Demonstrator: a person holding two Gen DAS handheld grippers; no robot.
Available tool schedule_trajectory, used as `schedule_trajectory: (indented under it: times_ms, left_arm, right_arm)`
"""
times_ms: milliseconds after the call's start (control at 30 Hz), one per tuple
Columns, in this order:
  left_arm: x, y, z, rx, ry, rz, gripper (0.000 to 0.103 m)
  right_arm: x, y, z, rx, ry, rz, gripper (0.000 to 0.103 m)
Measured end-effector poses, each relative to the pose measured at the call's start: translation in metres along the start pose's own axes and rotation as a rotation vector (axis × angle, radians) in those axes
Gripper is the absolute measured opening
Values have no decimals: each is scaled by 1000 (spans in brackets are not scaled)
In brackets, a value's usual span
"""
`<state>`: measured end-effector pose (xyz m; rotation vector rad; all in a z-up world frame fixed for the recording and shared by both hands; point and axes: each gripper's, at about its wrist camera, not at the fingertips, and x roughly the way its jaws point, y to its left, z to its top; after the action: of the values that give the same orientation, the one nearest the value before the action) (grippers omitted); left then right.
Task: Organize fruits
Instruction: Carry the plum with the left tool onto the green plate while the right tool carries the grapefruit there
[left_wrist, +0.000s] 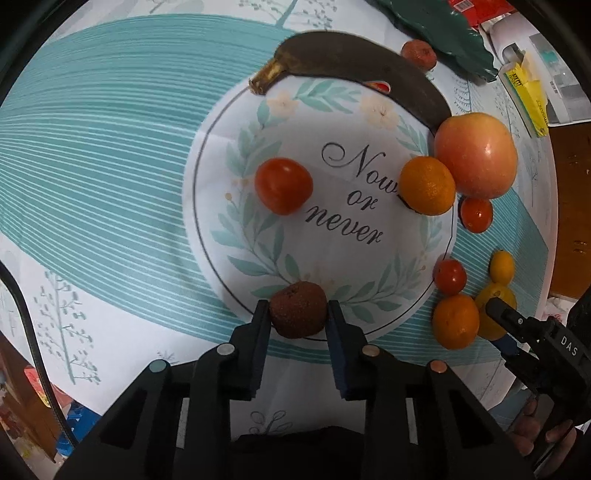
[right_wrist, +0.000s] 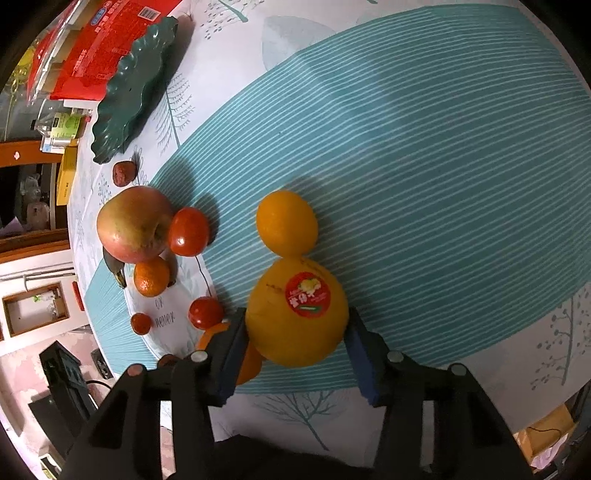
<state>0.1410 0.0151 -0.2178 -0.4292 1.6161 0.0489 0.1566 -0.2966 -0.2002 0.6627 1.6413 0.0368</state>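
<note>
Items, placed from the printed white disc (left_wrist: 332, 258) on the tablecloth (left_wrist: 110, 166):

1. Left gripper (left_wrist: 297, 317): you are pinching a brown, rough-skinned fruit (left_wrist: 298, 314) at the disc's near rim; both pads are pressing its sides.
2. Right gripper (right_wrist: 297, 332): you are holding it around a large yellow citrus (right_wrist: 297, 317) with a red sticker, off the disc on the striped teal cloth. The left pad is touching the citrus; whether the right pad is touching it, you cannot tell.
3. Small yellow fruit (right_wrist: 287, 223): sitting against the citrus's far side.
4. Tomato (left_wrist: 283, 185): sitting on the disc, left of the lettering.
5. Mandarin (left_wrist: 427, 185) and apple (left_wrist: 475, 155): touching each other at the disc's right edge.
6. Banana (left_wrist: 354, 70), dark-skinned: lying along the disc's far rim.
7. Second mandarin (left_wrist: 456, 321): lying just off the disc's right rim, beside the citrus.
8. Green dish (right_wrist: 136, 85): standing well beyond the disc, near the table edge.
</note>
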Motion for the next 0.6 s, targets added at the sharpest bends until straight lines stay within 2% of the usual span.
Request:
schedule_trajectory:
  times_ms: [300, 600]
  left_arm:
    - [-52, 1, 10, 33, -110, 18, 28]
    - [-111, -16, 33, 117, -221, 25, 28]
  right_arm:
    - [-25, 2, -15, -18, -64, 49, 50]
    - [-76, 27, -16, -102, -221, 83, 50]
